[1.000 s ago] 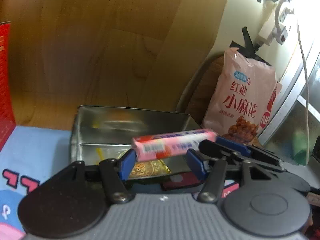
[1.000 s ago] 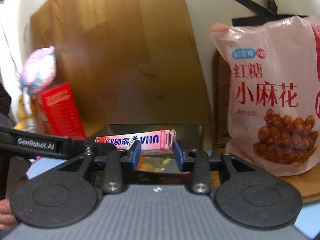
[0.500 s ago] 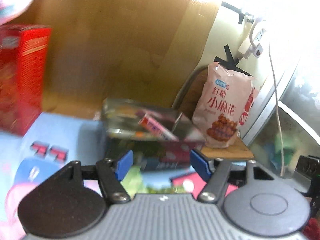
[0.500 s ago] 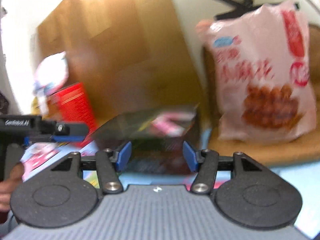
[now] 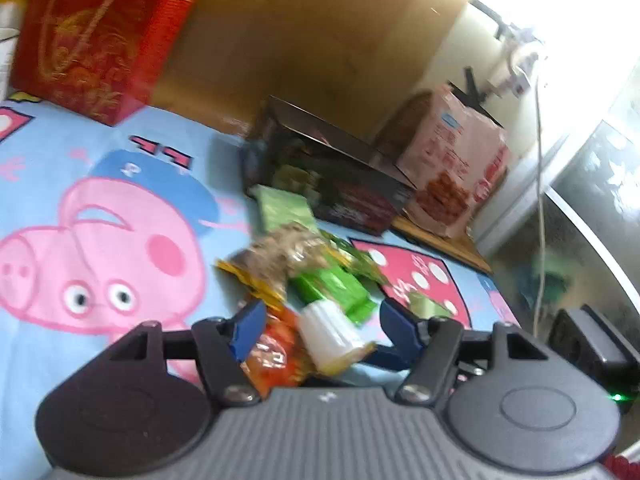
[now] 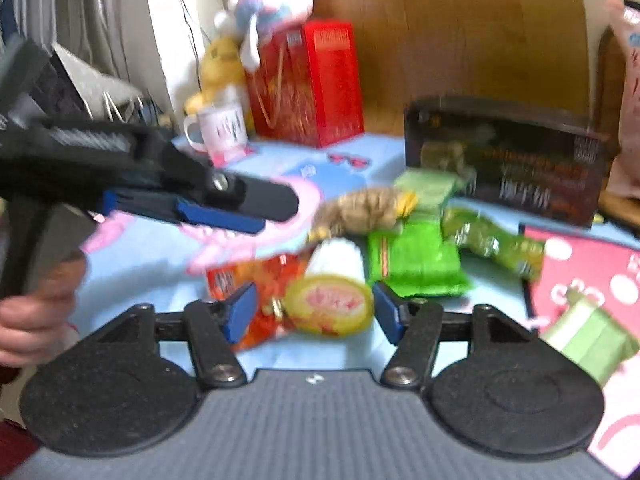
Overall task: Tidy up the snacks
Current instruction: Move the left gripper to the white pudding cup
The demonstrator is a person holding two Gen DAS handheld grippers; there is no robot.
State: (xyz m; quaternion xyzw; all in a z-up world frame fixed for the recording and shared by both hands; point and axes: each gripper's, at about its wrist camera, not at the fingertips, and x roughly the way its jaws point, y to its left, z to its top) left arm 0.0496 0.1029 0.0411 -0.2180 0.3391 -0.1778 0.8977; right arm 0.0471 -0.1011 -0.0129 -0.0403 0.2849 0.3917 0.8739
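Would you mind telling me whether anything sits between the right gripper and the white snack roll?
Nothing visible does. The right gripper is open, with the white snack roll lying straight ahead of its gap; the orange packet sits beside the roll.

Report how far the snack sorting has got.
Done: some packets seem to sit inside the dark rectangular tin, though blur hides which. In hand: nothing; the left gripper and right gripper are both open over the pile. Left: the white cylindrical roll, orange foil packet, bright green packets and brown snack bag lie loose on the blue cartoon cloth.
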